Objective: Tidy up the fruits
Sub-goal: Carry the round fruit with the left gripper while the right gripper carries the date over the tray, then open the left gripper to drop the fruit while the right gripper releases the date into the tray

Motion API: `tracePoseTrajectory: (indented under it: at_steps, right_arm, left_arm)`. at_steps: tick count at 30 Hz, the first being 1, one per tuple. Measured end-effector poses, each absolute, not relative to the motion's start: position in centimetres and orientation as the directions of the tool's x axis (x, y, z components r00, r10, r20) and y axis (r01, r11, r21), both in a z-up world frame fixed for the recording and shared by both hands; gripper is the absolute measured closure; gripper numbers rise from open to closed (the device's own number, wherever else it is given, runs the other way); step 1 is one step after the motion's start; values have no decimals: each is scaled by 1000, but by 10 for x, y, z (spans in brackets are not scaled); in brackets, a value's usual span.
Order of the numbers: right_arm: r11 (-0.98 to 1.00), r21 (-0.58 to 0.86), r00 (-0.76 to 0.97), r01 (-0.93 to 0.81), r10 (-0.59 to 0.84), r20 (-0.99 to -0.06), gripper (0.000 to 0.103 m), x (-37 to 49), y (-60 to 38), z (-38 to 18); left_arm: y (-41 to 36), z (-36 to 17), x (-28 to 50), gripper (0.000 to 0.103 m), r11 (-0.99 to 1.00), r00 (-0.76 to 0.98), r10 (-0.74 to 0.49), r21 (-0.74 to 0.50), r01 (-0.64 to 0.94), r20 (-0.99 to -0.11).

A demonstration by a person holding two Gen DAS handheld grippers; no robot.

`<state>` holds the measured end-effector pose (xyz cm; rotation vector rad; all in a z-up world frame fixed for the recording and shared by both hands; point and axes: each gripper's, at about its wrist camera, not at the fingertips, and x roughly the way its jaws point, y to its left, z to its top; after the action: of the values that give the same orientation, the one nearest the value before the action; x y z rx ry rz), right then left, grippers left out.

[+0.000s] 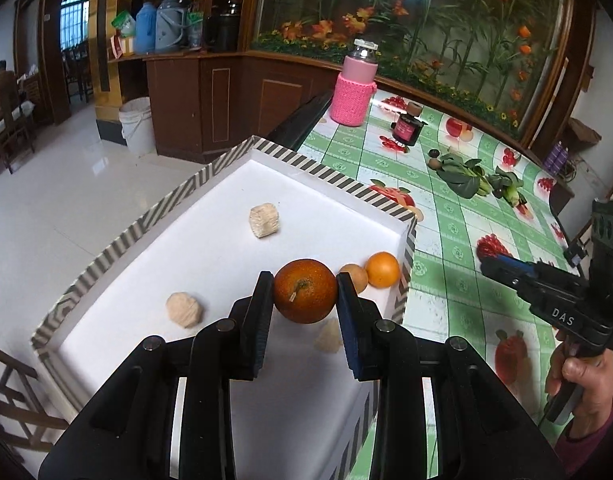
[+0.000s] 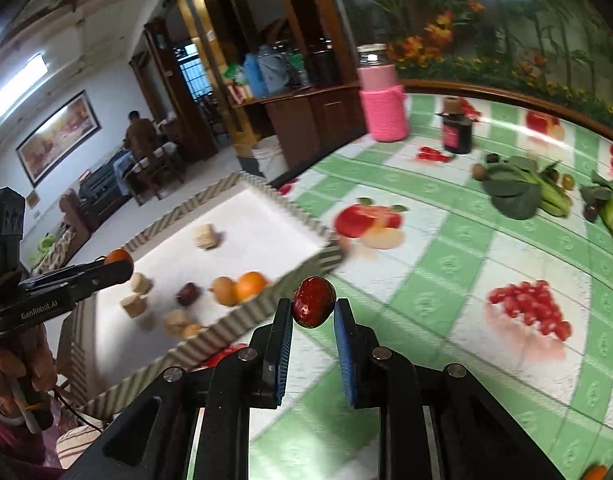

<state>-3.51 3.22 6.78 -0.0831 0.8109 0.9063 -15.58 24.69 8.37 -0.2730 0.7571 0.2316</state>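
My left hand-held gripper pinches a dark, speckled round orange, stem facing me, above the white shallow tray with the striped rim; being round, it has no long axis. My right hand-held gripper clamps a wrinkled red date over the green-checked desk, just outside the tray's near rim. The tray lies ahead and left of it. The date's long axis tilts up toward the right, across the fingers.

both views close over tray
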Motion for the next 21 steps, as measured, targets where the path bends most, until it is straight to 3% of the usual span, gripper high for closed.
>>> tracePoseTrajectory:
  at_steps: [21]
  right_arm:
    - [553, 230, 282, -801, 686, -671, 83, -73, 92, 73]
  left_arm:
    - [238, 40, -176, 73, 945, 642, 180, -50, -324, -745]
